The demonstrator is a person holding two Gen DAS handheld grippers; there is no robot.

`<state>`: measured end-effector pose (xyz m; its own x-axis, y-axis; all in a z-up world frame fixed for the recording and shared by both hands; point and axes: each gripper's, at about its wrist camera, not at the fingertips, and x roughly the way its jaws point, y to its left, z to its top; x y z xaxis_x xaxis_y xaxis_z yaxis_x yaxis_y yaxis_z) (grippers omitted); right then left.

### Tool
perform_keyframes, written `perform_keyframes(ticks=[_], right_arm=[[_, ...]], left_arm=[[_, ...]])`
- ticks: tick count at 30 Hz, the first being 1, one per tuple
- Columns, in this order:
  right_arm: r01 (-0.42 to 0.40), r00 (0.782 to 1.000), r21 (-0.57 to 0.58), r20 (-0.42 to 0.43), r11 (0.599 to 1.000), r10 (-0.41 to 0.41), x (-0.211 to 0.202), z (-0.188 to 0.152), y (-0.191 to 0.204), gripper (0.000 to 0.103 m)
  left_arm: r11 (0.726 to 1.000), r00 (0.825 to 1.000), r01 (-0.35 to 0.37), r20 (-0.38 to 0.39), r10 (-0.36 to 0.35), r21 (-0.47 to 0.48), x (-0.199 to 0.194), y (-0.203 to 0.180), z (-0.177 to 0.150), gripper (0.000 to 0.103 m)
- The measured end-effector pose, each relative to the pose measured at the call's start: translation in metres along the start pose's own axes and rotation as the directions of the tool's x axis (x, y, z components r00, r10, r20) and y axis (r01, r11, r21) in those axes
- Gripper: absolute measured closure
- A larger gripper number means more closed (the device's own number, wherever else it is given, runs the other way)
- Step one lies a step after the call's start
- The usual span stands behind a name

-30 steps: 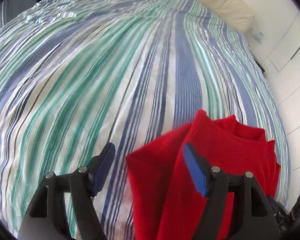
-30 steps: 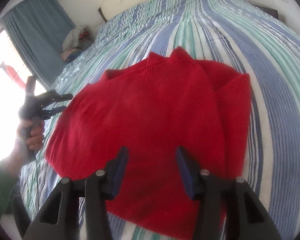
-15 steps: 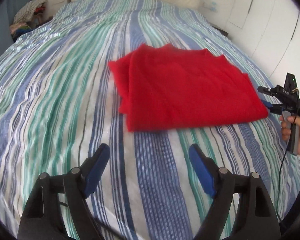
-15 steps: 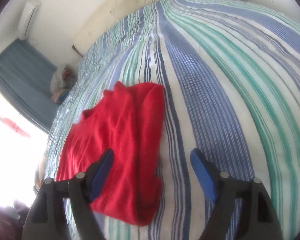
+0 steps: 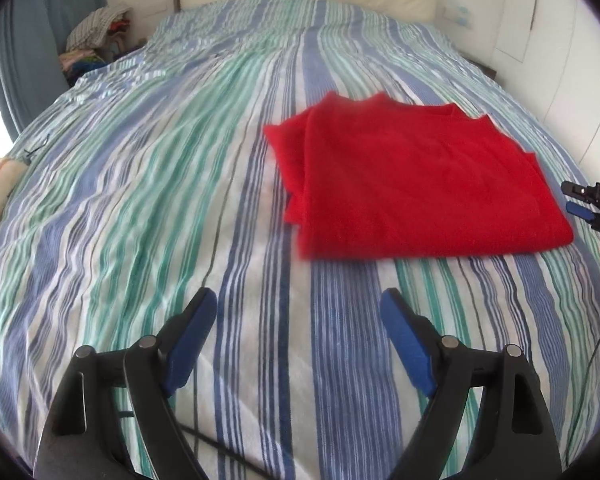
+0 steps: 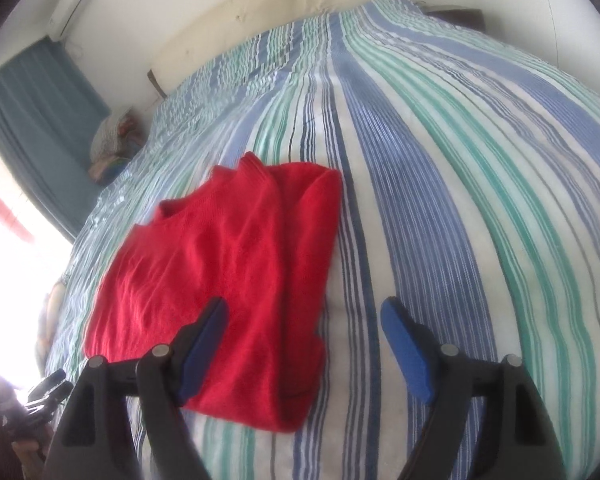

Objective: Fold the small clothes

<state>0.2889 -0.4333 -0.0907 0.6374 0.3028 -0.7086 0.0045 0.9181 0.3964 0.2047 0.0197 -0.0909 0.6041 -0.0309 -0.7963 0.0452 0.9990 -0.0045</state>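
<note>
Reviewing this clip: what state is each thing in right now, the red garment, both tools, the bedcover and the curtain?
Red knitted sweater: folded, lying flat on the bed, not held.
Left tool: open, empty, apart from the sweater.
Right tool: open, empty, held above the sweater's near edge.
Blue, green and white striped bedcover: spread out, lightly wrinkled.
Blue curtain: drawn over part of the window.

The red sweater (image 5: 416, 184) lies folded into a flat, roughly rectangular stack on the striped bedspread (image 5: 180, 200). Its neckline end points toward the headboard. Layered edges show along 1 side.
</note>
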Motion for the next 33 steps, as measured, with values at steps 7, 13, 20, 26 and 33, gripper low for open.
perform_keyframes(ticks=[7, 13, 20, 26, 33], right_arm=[[-0.006, 0.999, 0.056, -0.039, 0.998, 0.009, 0.011, 0.011, -0.012, 0.020], [-0.012, 0.997, 0.165, -0.076, 0.986, 0.025, 0.045, 0.020, -0.020, 0.016], [-0.029, 0.983, 0.165, -0.173, 0.986, 0.058, 0.073, 0.033, 0.018, 0.078], [0.091, 0.992, 0.002, -0.083, 0.996, -0.090, 0.042, 0.053, 0.099, 0.090], [-0.010, 0.991, -0.279, -0.129, 0.960, -0.027, 0.061, 0.046, 0.269, 0.090]], left_arm=[[0.999, 0.999, -0.040, -0.001, 0.040, 0.019, 0.010, 0.004, -0.007, 0.017], [0.998, 0.998, -0.054, -0.035, 0.054, 0.011, 0.031, 0.016, -0.029, 0.016], [1.000, 0.999, -0.026, -0.033, 0.025, -0.014, 0.026, 0.023, -0.027, 0.016], [0.995, 0.999, -0.002, -0.037, -0.002, -0.104, 0.018, 0.050, -0.021, 0.016], [0.972, 1.000, -0.016, -0.013, 0.013, -0.235, 0.013, 0.090, -0.015, 0.016]])
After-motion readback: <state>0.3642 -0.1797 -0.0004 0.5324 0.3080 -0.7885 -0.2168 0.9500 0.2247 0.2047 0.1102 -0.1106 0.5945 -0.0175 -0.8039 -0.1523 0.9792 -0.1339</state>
